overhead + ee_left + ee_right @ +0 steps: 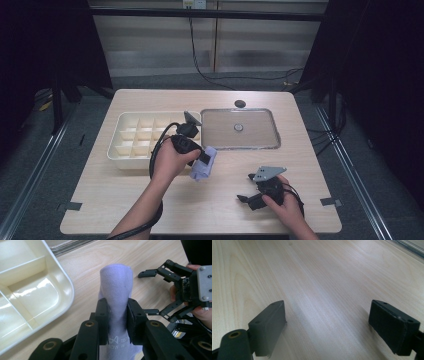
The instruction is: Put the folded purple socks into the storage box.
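The left hand-held gripper (pixel 117 322) is clenching a rolled lilac sock (pixel 116 290) above the surface (pixel 150 200) beside the divided tray (pixel 125 150), likely carrying it to a compartment, while the right hand-held gripper (pixel 327 327) is resting wide open, holding nothing.

Looks down from above onto the wooden table (pixel 150 195). Rides close behind the left gripper (pixel 117 315), facing the right gripper (pixel 165 290), shared overhead. Skims low over bare tabletop (pixel 317 277) between spread jaws.
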{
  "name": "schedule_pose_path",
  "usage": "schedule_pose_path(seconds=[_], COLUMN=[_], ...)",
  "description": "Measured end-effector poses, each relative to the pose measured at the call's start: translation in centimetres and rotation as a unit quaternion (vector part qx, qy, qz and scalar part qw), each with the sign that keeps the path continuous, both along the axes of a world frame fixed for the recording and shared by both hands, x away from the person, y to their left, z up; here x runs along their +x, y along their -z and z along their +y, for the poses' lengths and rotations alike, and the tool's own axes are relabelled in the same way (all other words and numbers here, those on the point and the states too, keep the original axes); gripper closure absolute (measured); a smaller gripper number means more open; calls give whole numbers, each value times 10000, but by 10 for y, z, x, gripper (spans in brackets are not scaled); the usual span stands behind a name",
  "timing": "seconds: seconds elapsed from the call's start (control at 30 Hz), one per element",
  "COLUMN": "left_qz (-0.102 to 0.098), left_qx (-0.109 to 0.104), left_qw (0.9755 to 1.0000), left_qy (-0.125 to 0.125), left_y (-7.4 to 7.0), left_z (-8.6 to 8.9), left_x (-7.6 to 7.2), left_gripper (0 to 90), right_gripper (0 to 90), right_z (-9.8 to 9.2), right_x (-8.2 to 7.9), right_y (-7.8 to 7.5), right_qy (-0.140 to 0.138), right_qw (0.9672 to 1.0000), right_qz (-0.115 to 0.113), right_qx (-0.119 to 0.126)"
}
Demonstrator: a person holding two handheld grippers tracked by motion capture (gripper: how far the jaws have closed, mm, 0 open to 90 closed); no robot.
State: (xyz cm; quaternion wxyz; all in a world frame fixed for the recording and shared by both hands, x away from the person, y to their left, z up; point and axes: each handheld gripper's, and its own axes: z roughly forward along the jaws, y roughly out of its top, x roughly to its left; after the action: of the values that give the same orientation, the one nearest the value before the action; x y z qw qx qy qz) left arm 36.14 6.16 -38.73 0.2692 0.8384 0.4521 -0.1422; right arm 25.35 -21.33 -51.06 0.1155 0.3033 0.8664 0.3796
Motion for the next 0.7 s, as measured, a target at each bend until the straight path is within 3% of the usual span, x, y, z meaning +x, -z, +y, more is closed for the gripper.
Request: schedule_pose_path(seconds=[0.43,0.7], left_qz=[17,-40], left_qx=[-10,141], left_qw=[9999,9996], left_qy=[-116,-236], left_y=[-10,-14], left_z=[6,15], left_x=[11,19], left_gripper=[738,738], right_gripper=[135,135], right_z=[0,0], right_x=[0,0], right_y=[0,0], right_qy=[5,4], right_qw=[10000,10000], right_qz=[12,9], right_qx=[4,4])
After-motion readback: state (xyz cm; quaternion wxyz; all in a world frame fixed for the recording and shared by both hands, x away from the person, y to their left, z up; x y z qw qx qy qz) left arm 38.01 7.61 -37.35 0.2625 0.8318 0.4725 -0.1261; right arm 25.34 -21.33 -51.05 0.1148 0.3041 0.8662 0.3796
